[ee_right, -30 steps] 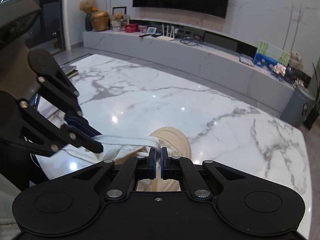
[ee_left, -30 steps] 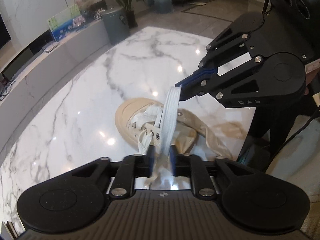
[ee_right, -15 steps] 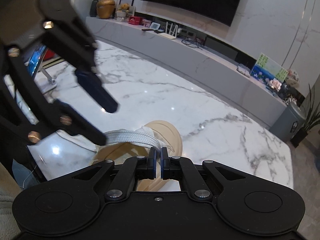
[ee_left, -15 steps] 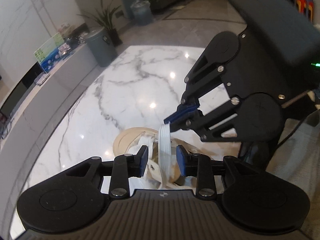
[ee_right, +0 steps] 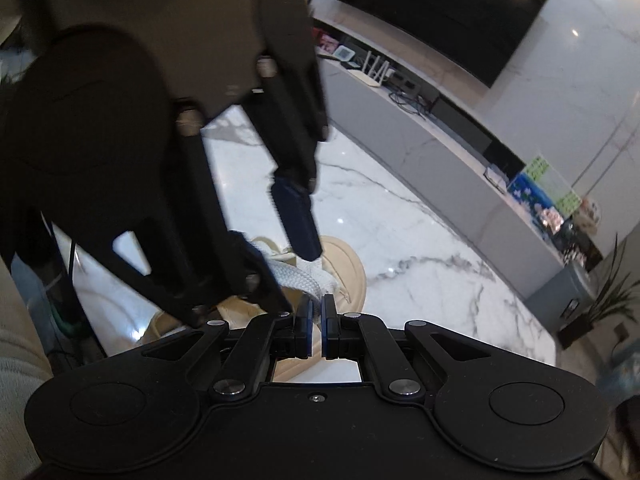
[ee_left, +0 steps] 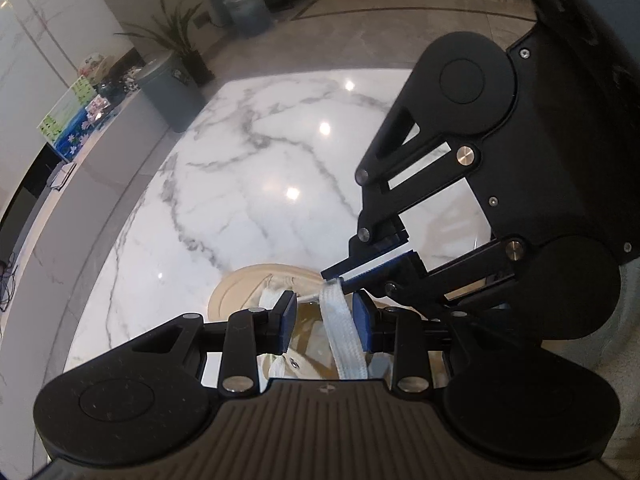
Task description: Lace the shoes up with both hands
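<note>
Beige canvas shoe (ee_left: 240,280) sits on the white marble table (ee_left: 248,184), toe pointing away, mostly hidden behind both tools. Flat white lace (ee_left: 344,332) runs up from the shoe's throat, between the spread fingers of the left gripper (ee_left: 325,322), which is released and grips nothing. Lace end is pinched in the right gripper (ee_right: 316,316), clenched on it; the left view shows the same pinch right at the lace tip. Lace is soft, light, woven, flops and twists with no tension; best taken near the tip or on a flat stretch, pads square to the flat side. Shoe is light, likely slides on the glossy marble if the lace is pulled hard. Hard to make out: eyelets, how many rows are threaded, the other lace end. The right view is blurred by the left tool's body.
</note>
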The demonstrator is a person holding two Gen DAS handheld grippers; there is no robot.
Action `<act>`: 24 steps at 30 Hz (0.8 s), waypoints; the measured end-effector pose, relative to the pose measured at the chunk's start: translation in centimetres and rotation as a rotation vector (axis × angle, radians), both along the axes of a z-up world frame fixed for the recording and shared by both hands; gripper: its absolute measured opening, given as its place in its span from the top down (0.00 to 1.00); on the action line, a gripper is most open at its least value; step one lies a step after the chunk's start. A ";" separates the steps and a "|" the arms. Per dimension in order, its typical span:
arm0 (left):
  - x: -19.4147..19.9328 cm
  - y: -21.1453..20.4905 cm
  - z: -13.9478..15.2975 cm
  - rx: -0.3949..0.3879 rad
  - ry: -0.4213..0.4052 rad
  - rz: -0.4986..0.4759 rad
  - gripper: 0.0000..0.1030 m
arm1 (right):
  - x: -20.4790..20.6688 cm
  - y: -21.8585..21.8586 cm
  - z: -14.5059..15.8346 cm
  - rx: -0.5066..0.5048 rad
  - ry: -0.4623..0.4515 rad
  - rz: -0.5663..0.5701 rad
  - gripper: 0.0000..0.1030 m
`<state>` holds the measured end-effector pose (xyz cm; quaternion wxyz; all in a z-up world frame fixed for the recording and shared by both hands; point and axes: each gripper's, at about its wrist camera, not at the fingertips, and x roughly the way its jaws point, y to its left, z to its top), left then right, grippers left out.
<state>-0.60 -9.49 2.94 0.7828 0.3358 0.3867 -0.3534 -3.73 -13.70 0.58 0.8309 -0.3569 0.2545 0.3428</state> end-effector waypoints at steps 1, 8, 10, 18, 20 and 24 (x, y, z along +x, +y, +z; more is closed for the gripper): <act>0.1 0.0 -0.2 0.002 0.007 -0.001 0.74 | -0.1 0.1 -0.1 -0.011 -0.011 0.006 0.98; 0.9 -0.1 -1.2 0.003 0.046 0.007 0.92 | -0.6 0.2 -0.9 -0.049 -0.045 0.050 0.98; 1.0 -0.1 -1.1 0.001 0.052 0.019 0.96 | -0.5 0.2 -1.2 -0.059 -0.053 0.052 0.98; 1.1 0.6 -0.4 -0.016 0.052 0.080 0.97 | 0.5 -0.2 -1.0 -0.028 -0.013 0.034 0.98; 1.0 0.8 -0.2 -0.025 0.047 0.101 0.97 | 0.9 -0.4 -1.0 -0.013 0.008 0.023 0.98; 0.9 1.6 0.4 -0.059 0.056 0.152 0.97 | 1.6 -0.6 -0.8 0.020 0.054 -0.009 0.97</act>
